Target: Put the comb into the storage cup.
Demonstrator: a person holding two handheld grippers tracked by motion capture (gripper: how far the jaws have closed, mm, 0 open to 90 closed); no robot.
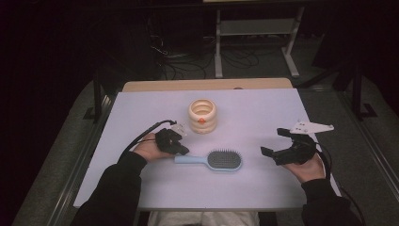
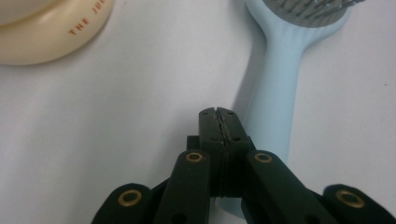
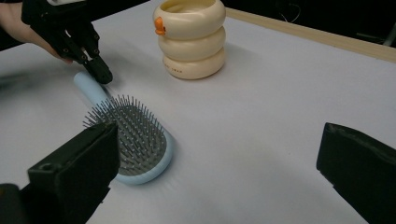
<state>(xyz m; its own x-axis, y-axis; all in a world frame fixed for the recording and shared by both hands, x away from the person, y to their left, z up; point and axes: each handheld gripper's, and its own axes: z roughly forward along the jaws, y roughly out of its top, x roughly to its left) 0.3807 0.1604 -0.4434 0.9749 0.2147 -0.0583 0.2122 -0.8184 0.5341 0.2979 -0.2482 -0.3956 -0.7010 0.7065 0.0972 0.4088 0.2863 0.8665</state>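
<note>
High view showed the blue hairbrush (image 1: pixel 211 160) lying flat mid-tabletop (image 1: pixel 263 117); the left claw (image 1: pixel 181 149) sat closed and empty above its handle, the right claw (image 1: pixel 273 141) spread wide nearby.

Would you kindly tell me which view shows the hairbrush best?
The right gripper view: the hairbrush lies close, bristles up, handle running toward the left gripper. The high view shows it whole but small; the left gripper view shows mainly its handle.
</note>
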